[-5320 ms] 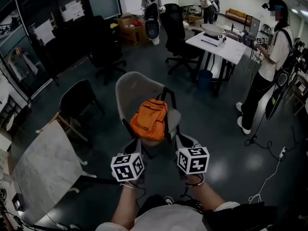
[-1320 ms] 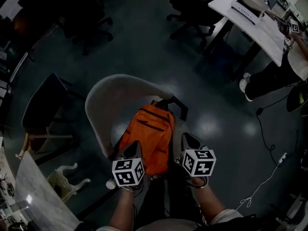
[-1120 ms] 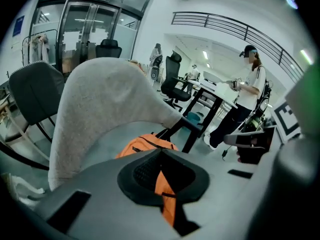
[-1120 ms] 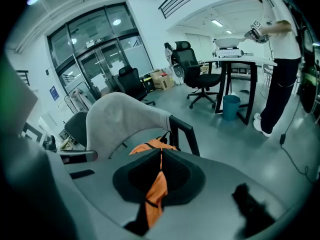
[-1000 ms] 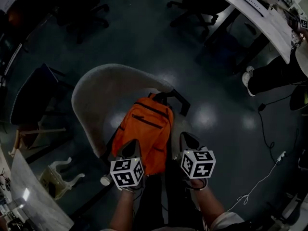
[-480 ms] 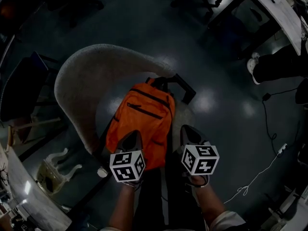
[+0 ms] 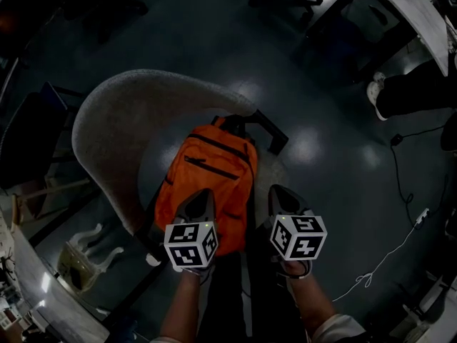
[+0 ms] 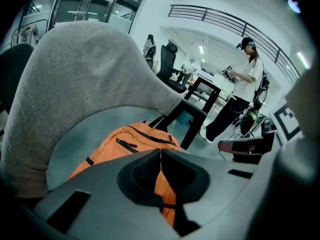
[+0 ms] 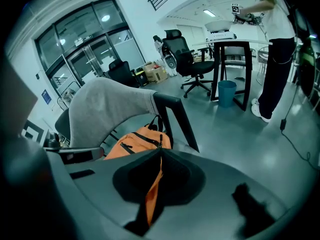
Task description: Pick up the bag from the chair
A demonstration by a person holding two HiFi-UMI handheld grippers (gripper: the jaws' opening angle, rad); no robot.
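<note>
An orange backpack [image 7: 211, 177] lies flat on the seat of a grey shell chair [image 7: 114, 127], its black top handle at the far end. My left gripper [image 7: 200, 197] hovers over the bag's near end with jaws closed tip to tip and nothing held. Just right of the bag, over the seat's edge, my right gripper [image 7: 277, 191] is shut and empty too. In the left gripper view the backpack [image 8: 125, 144] shows beyond the closed tips [image 8: 160, 152]. The right gripper view shows the backpack [image 9: 142, 136] under the chair's grey back [image 9: 105, 109].
The chair's black arm frame [image 7: 268, 131] stands at the bag's far right. A white table [image 7: 421, 13] and a person's legs [image 7: 414, 91] are at the upper right. A cable [image 7: 385, 263] runs over the floor. A dark chair [image 7: 28, 134] stands at left.
Over the earlier frames I have come close to the chair and both grippers now reach the bag's near end. In the last half second they have edged slightly forward.
</note>
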